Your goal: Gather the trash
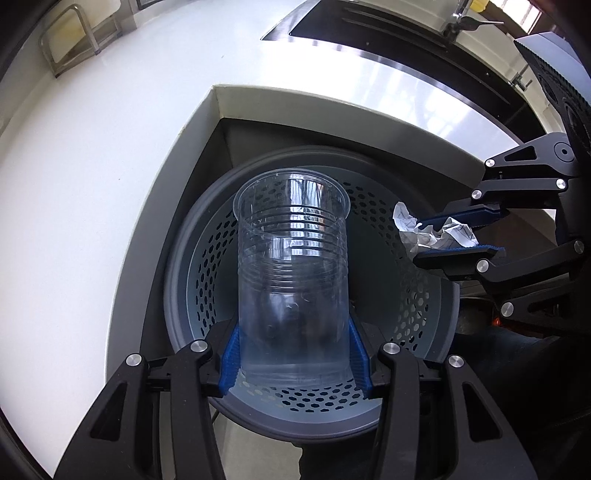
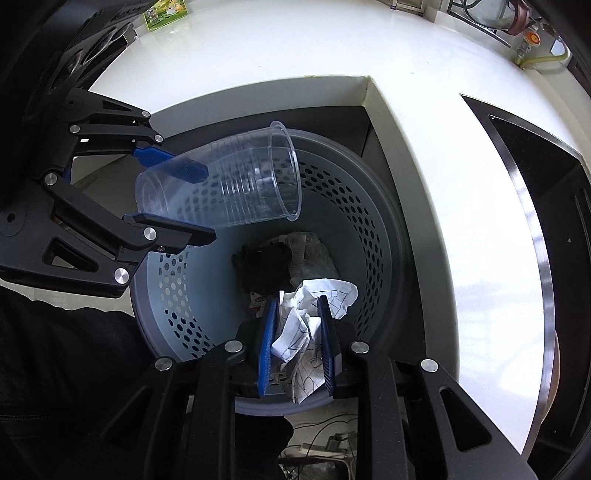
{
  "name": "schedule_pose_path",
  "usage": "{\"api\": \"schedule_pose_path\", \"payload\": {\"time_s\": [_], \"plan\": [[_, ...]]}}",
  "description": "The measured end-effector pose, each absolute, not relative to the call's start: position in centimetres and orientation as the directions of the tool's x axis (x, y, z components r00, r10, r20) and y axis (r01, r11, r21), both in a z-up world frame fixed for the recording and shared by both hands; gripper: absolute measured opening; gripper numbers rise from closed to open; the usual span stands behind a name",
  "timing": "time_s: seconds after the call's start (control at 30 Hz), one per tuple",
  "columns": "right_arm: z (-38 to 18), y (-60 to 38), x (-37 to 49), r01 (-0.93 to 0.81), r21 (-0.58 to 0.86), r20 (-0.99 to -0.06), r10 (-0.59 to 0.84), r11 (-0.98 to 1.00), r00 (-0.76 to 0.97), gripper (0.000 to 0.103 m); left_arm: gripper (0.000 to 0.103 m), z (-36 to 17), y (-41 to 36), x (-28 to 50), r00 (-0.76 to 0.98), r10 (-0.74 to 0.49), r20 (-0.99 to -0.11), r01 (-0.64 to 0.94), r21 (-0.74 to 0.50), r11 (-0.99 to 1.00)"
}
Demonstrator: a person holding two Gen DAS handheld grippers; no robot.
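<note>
A clear plastic cup [image 1: 291,266] lies on its side between the blue pads of my left gripper [image 1: 293,332], which is shut on the cup's base. The cup's mouth points down over a grey perforated bin [image 1: 173,266]. In the right wrist view the same cup [image 2: 229,184] and left gripper [image 2: 207,203] hang above the bin's rim [image 2: 391,236]. My right gripper [image 2: 297,301] is shut on a crumpled white paper [image 2: 317,295] with ink lines, held over the bin's near side. From the left wrist view, the right gripper [image 1: 421,240] and paper [image 1: 432,229] sit at the bin's right edge.
Inside the bin lie a black crumpled item [image 2: 266,266] and pale wrappers [image 2: 314,251]. The bin stands in a notch of a white counter [image 1: 92,184]. A dark inset with a steel rim [image 2: 554,184] lies to the right, and a green box [image 2: 166,11] stands far back.
</note>
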State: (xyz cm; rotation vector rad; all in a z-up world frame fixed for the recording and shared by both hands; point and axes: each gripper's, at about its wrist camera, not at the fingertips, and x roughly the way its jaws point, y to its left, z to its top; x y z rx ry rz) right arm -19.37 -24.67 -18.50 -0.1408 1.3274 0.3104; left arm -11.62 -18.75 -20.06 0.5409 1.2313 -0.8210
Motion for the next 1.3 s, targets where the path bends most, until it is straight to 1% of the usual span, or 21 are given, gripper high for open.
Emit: {"api": "schedule_pose_path", "payload": {"time_s": [0.5,0.6,0.67,0.7,0.77,0.8,0.83,0.87,0.9,1.0,1.07,1.1,1.13,1.17,1.27,1.3], "plan": [[-19.1,-24.7,-19.5,-0.296,0.071,-0.970,0.136,0.952,0.203,0.022,0.047,-20.1,-18.8,-11.8,0.115,-0.250,-0.961,0.795,-0.062,0.604],[-19.2,-24.7,-19.7,-0.298,0.072,-0.970,0.136,0.952,0.202,0.031,0.048,-20.0,-18.8,-11.9,0.116,-0.254,-0.960,0.792,-0.065,0.607],[-19.3,-24.8,-19.8,-0.299,0.068,-0.970,0.133,0.952,0.203,0.034,0.051,-20.1,-18.6,-11.8,0.119,-0.254,-0.960,0.790,-0.064,0.609],[-19.3,-24.8,-19.9,-0.300,0.063,-0.970,0.129,0.952,0.204,0.039,0.052,-20.1,-18.5,-11.8,0.118,-0.256,-0.959,0.789,-0.066,0.611],[-19.2,-24.9,-20.0,-0.300,0.060,-0.970,0.127,0.952,0.209,0.043,0.052,-20.1,-18.4,-11.8,0.113,-0.264,-0.958,0.784,-0.077,0.616],[-19.2,-24.9,-20.1,-0.300,0.060,-0.969,0.128,0.952,0.211,0.048,0.053,-20.1,-18.4,-11.7,0.113,-0.265,-0.958,0.784,-0.078,0.616],[-19.1,-24.9,-20.2,-0.301,0.061,-0.969,0.130,0.952,0.212,0.050,0.054,-20.1,-18.4,-11.7,0.115,-0.265,-0.957,0.784,-0.076,0.616],[-19.1,-24.9,-20.3,-0.303,0.063,-0.968,0.132,0.951,0.213,0.051,0.059,-20.0,-18.3,-11.8,0.115,-0.267,-0.957,0.783,-0.078,0.617],[-19.1,-24.9,-20.3,-0.305,0.063,-0.968,0.132,0.950,0.213,0.052,0.061,-20.0,-18.3,-11.8,0.113,-0.270,-0.956,0.782,-0.082,0.618],[-19.2,-25.0,-20.6,-0.306,0.066,-0.969,0.134,0.950,0.208,0.062,0.071,-19.9,-18.3,-12.0,0.111,-0.279,-0.954,0.779,-0.091,0.620],[-19.2,-25.0,-20.7,-0.306,0.068,-0.969,0.136,0.950,0.206,0.065,0.079,-19.6,-18.3,-12.0,0.118,-0.286,-0.951,0.778,-0.090,0.622],[-19.2,-25.0,-20.8,-0.307,0.070,-0.969,0.137,0.949,0.204,0.070,0.080,-19.5,-18.3,-11.9,0.117,-0.291,-0.950,0.779,-0.094,0.620],[-19.2,-25.0,-20.9,-0.307,0.072,-0.969,0.140,0.949,0.203,0.073,0.084,-19.4,-18.3,-11.9,0.117,-0.294,-0.949,0.779,-0.096,0.619],[-19.2,-25.2,-20.8,-0.308,0.076,-0.969,0.143,0.948,0.202,0.073,0.090,-19.3,-18.2,-11.8,0.122,-0.293,-0.948,0.779,-0.091,0.620],[-19.1,-25.3,-21.0,-0.307,0.078,-0.968,0.145,0.948,0.203,0.075,0.094,-19.0,-18.0,-11.5,0.122,-0.294,-0.948,0.780,-0.092,0.619],[-19.0,-25.3,-21.1,-0.307,0.078,-0.968,0.145,0.949,0.203,0.078,0.094,-18.9,-18.0,-11.5,0.124,-0.292,-0.948,0.779,-0.089,0.620]]}}
